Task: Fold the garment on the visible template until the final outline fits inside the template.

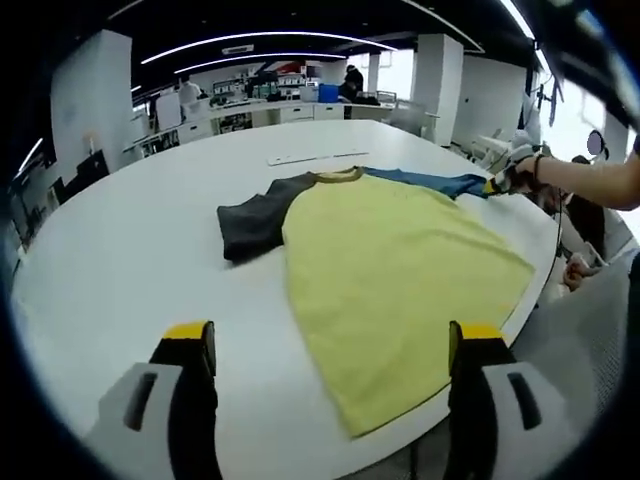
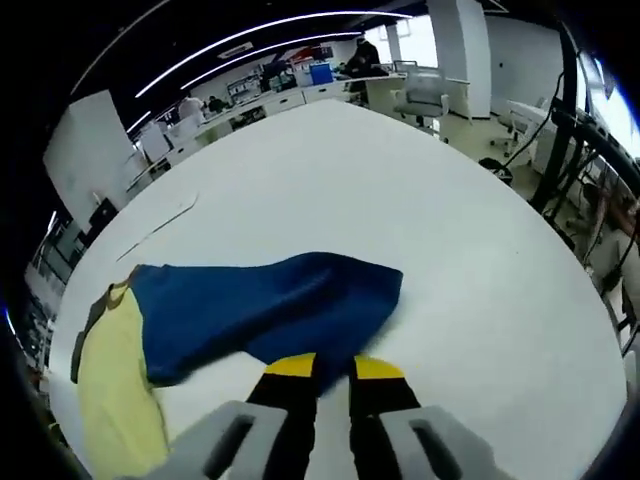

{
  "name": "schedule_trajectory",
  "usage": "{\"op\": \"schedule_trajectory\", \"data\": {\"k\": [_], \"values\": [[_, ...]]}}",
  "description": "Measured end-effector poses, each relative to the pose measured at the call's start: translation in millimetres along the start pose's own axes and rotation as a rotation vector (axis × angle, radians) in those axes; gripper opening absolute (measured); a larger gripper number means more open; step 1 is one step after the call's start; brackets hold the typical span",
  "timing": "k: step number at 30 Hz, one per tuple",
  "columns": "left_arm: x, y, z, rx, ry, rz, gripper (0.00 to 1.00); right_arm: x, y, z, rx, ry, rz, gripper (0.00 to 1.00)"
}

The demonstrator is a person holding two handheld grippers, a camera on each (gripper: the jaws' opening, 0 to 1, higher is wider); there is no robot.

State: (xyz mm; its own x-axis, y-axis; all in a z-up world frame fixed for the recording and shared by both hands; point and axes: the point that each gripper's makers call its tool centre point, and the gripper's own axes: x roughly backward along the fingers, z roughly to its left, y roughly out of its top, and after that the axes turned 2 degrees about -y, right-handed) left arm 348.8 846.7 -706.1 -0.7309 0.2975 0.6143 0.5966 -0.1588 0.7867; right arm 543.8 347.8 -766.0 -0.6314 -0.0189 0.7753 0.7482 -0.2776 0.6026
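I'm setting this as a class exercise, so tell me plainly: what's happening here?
A person with a gripper in each hand is working on a T-shirt spread on a white table. It has a yellow body, one dark grey sleeve and one blue sleeve. The right gripper has its fingers closed on the edge of the blue sleeve. The left gripper hangs open above the near table edge, holding nothing. No fold has been made yet.

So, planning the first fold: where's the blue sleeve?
The blue sleeve lies flat on the white table, pinched at its cuff by the right gripper.
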Motion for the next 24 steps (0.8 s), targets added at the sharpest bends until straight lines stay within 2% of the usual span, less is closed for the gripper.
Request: {"op": "schedule_trajectory", "data": {"k": [2,4,8,16,20,24], "values": [[2,-1.1,1.0,-0.002,0.005,0.005,0.93,0,0.3,-1,-0.006,0.005,-0.002,0.0],[3,-2.2,1.6,0.003,0.004,0.004,0.93,3,3.3,-2,0.025,0.011,-0.004,0.0],[5,-3.0,1.6,0.008,0.004,0.014,0.92,8,11.7,-14,0.05,0.001,0.003,0.0],[9,6.1,0.0,0.014,-0.006,-0.011,0.94,18,22.0,-40,0.139,-0.035,0.014,0.0],[9,5.8,-2.6,0.014,-0.019,-0.004,0.94,20,20.8,-47,0.148,-0.038,0.029,0.0],[10,5.1,-5.2,0.013,-0.027,-0.001,0.95,20,17.5,-45,0.153,-0.03,0.042,0.0]]}}
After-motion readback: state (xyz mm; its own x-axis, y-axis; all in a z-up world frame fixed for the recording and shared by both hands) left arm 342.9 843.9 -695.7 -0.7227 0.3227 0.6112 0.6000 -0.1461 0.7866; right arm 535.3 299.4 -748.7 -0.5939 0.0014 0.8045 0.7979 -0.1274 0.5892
